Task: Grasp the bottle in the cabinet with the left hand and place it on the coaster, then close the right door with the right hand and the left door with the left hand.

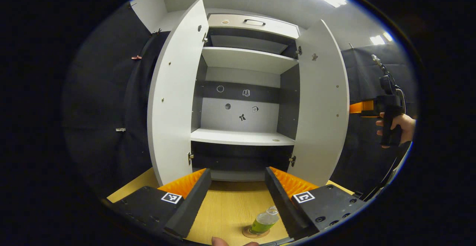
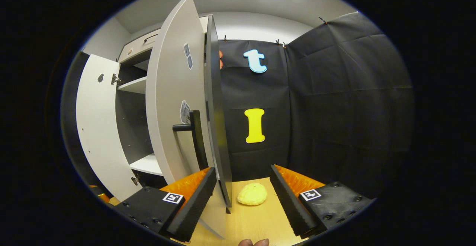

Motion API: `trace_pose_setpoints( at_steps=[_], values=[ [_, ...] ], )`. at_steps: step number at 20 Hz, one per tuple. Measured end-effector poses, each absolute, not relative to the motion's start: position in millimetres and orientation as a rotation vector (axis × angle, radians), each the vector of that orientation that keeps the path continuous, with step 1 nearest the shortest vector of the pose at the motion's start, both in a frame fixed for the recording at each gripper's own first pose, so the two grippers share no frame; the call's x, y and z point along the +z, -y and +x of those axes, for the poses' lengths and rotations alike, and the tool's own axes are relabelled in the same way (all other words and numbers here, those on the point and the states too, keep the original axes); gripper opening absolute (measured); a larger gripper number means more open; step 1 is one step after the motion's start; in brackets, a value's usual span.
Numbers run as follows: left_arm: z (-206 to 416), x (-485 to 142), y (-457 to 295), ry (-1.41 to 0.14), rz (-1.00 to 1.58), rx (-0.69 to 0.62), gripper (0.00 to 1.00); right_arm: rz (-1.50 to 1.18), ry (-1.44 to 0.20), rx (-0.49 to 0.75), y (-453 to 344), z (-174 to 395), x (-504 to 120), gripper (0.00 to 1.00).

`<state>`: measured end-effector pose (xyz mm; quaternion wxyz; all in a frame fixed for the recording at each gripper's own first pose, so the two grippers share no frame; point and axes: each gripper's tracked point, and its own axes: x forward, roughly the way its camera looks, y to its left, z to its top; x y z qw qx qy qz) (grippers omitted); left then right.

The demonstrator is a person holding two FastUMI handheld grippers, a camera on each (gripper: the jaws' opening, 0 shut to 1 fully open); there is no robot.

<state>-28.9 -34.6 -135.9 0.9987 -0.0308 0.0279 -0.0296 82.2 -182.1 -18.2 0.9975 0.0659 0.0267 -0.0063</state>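
Note:
A small clear bottle [image 1: 264,220] of green liquid stands on a round coaster [image 1: 256,232] on the wooden table, low between the fingers of my left gripper [image 1: 237,173]. That gripper is open and neither finger presses on the bottle. Ahead, the cabinet [image 1: 241,136] has its left door [image 1: 174,101] and right door [image 1: 323,108] swung wide, and its shelves are bare. My right gripper [image 1: 360,107] is held by a hand beyond the right door. In the right gripper view my right gripper [image 2: 242,169] is open, close to the right door [image 2: 171,108] and its black handle [image 2: 193,136].
A yellow lump [image 2: 252,194] lies on the table [image 2: 256,220] ahead of the right gripper. Black cloth walls close in on both sides of the cabinet. The left door [image 2: 98,127] shows its inner face beyond the right door.

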Motion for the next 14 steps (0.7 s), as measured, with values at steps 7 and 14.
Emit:
trace_pose_setpoints(
  at_steps=[7,14],
  values=[
    [-27,-130,13,-0.053,-0.046,-0.039,0.93,0.139,-0.054,0.042,138,77,-21,0.98],
    [-31,-132,-15,-0.074,-0.026,-0.002,0.93,0.130,-0.052,0.144,69,87,-23,0.98]
  ],
)
